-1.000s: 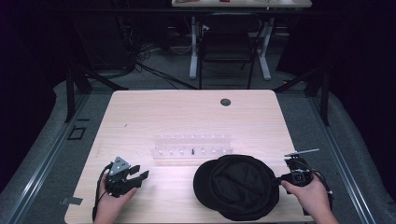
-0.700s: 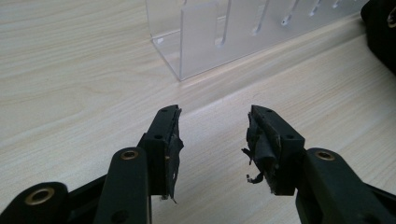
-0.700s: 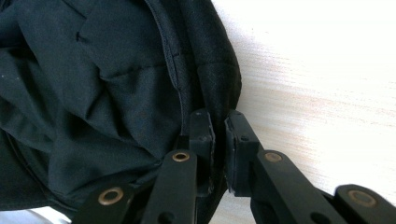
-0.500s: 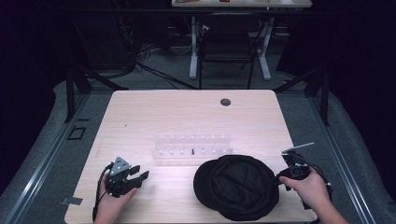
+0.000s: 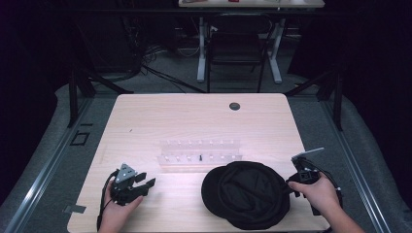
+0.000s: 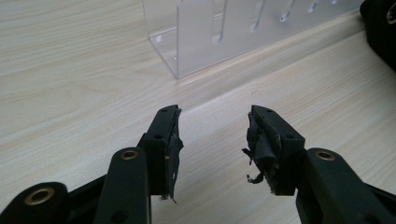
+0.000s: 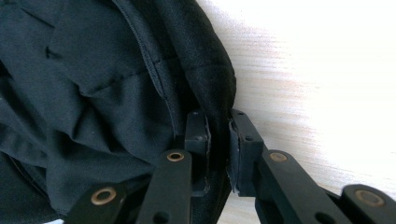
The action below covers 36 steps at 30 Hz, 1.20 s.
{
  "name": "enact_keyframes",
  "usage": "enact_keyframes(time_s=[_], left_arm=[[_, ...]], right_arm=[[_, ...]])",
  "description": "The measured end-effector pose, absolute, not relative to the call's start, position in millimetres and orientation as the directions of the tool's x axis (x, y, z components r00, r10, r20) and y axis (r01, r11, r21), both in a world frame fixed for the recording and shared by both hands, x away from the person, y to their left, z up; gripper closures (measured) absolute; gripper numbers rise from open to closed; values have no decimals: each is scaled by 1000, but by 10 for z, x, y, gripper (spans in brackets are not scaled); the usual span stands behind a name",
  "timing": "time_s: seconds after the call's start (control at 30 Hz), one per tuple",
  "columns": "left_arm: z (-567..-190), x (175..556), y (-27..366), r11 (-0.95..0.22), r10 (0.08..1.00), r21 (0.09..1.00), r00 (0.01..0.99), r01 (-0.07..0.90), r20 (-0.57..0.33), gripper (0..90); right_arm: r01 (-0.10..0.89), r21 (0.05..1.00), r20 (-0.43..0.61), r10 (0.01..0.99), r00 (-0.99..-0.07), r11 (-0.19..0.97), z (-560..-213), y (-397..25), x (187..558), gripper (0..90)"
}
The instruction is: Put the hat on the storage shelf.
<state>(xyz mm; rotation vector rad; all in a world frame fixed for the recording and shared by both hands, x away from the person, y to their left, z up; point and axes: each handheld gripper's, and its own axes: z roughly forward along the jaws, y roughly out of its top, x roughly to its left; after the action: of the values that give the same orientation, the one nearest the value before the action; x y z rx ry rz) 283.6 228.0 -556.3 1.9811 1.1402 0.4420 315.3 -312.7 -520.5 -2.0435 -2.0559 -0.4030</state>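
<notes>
A black cloth cap [image 5: 248,194] lies at the front right of the pale wooden table [image 5: 194,121]. My right gripper [image 5: 290,183] is at the cap's right edge; in the right gripper view its jaws are shut on the cap's rim [image 7: 217,107], with the black fabric [image 7: 93,93] spreading to the left. My left gripper [image 5: 145,187] rests at the front left of the table, held by a hand, jaws open with nothing between them [image 6: 212,140]. Torn black tape hangs from its pads [image 6: 259,149].
A clear acrylic rack [image 5: 200,153] with slots stands at the table's middle, just behind the cap, and its corner [image 6: 205,32] shows ahead of the left gripper. A dark round grommet [image 5: 234,106] sits near the far edge. Chairs and desk legs stand beyond the table.
The right hand and gripper have shifted slightly in toward the cap's right edge. The left gripper has stayed where it was.
</notes>
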Motion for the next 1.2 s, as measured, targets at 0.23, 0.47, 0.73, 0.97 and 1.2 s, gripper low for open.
enact_keyframes(time_s=[0.23, 0.47, 0.73, 0.97, 1.2], left_arm=[[-5570, 2841, 2280, -280, 844, 775, 530, 566, -83, 534], [-5571, 2841, 2279, -281, 844, 774, 529, 567, -82, 534], [-5572, 2841, 2274, -280, 844, 774, 530, 567, -83, 534], [-5564, 2832, 2264, -279, 840, 776, 535, 566, -89, 534], [-5565, 2833, 2273, -276, 843, 775, 530, 568, -88, 535]], right_arm=[[999, 12, 371, 928, 26, -33, -5275, -3144, 3175, 840], [1000, 4, 371, 929, -15, 15, -5232, -3114, 3176, 875], [999, -10, 411, 911, -30, 37, -5139, -3169, 3178, 880], [1000, 14, 493, 870, 5, -14, -5031, -3223, 3155, 882], [998, 39, 519, 854, 19, -47, -4898, -3195, 3121, 882]])
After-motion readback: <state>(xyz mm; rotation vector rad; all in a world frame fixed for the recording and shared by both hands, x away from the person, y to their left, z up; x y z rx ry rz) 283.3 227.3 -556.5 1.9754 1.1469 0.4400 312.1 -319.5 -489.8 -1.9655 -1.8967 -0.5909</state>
